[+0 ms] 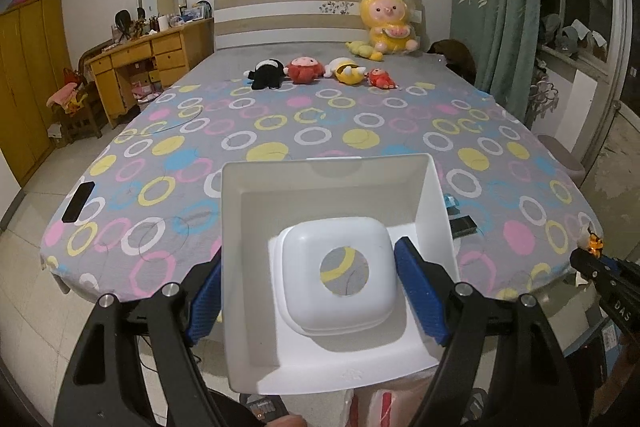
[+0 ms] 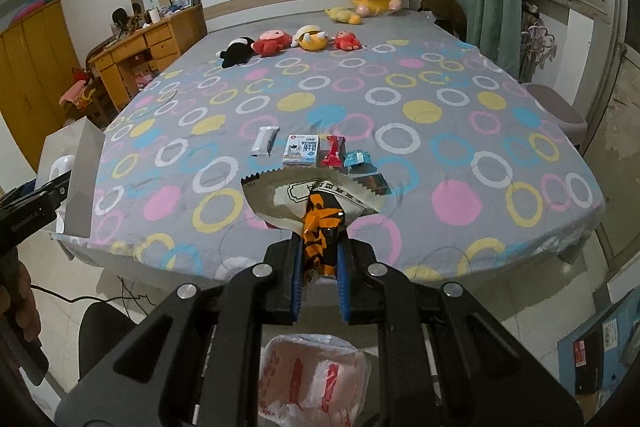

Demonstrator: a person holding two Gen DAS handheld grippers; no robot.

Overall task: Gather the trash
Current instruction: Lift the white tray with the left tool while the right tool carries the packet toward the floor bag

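Observation:
My left gripper (image 1: 316, 287) is shut on a white plastic bin (image 1: 336, 347), one finger inside and one outside its left wall, holding it tipped toward the bed; a white lid with a round hole (image 1: 338, 277) sits inside. The bin also shows in the right wrist view (image 2: 80, 163). My right gripper (image 2: 320, 259) is shut on an orange-and-black wrapper (image 2: 322, 227) with a beige opened packet (image 2: 280, 195) behind it. On the bedspread (image 2: 400, 147) lie a white bar wrapper (image 2: 264, 141), a small milk carton (image 2: 301, 149), a red wrapper (image 2: 333, 151), a blue wrapper (image 2: 357, 159) and a dark packet (image 2: 372, 183).
Several plush toys (image 2: 280, 41) lie near the headboard. A black phone (image 1: 78, 202) rests at the bed's left edge. A red-printed plastic bag (image 2: 312, 379) sits on the floor under my right gripper. A wooden desk (image 1: 148, 59) and wardrobe (image 1: 28, 67) stand left.

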